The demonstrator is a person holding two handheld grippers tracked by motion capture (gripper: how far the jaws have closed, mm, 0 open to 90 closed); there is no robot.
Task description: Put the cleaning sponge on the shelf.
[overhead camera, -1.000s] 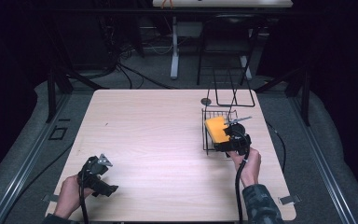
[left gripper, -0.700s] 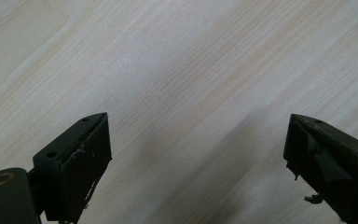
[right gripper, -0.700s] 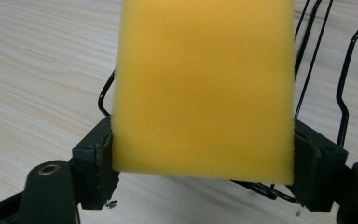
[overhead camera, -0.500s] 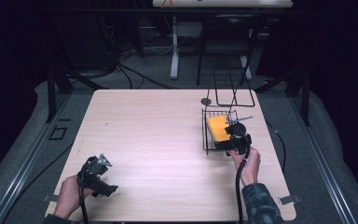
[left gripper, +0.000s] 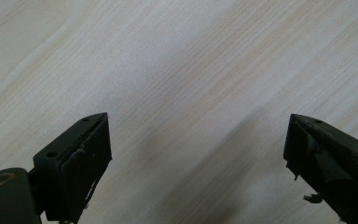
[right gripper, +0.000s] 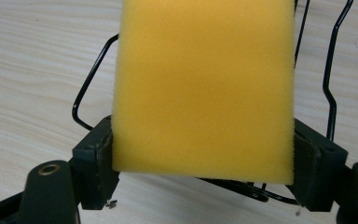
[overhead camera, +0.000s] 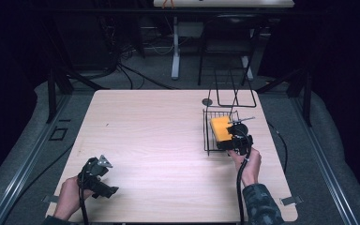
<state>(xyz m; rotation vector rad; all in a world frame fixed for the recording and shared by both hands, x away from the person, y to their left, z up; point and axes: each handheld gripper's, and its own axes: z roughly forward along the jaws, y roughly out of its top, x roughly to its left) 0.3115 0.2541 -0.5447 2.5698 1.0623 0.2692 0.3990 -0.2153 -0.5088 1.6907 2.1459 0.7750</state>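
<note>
Fingers [right gripper: 93,158] of the right gripper [right gripper: 203,158] are clamping a yellow sponge [right gripper: 203,88] by its two side edges, one black pad pressing in on each side. Sponge is looking like a thick rectangular foam block, bright yellow-orange, with a fine porous grainy surface, straight edges and a squared lower edge sitting between the pads; it is taking up the centre and top of the right gripper view. Behind it, thin black wire of a basket [right gripper: 328,79] is curving at left and right of the frame, glossy round rod with bent corners. In the high view the sponge [overhead camera: 221,128] is sitting at right of centre inside the wire basket [overhead camera: 207,136], which is standing on the table [overhead camera: 150,131] near its right edge, and the right gripper [overhead camera: 236,140] is reaching in from just below it. Table is showing pale wood-grain laminate, matte, flat, with rounded corners. Left gripper [left gripper: 198,158] is hovering over bare tabletop with its blocky black fingers [left gripper: 81,163] standing wide apart, nothing between them, pad faces scuffed and frayed; in the high view the left gripper [overhead camera: 96,176] is sitting at lower left of the frame, well apart from the basket. Small dark round disc [overhead camera: 207,101] is lying on the table just above the basket.
</note>
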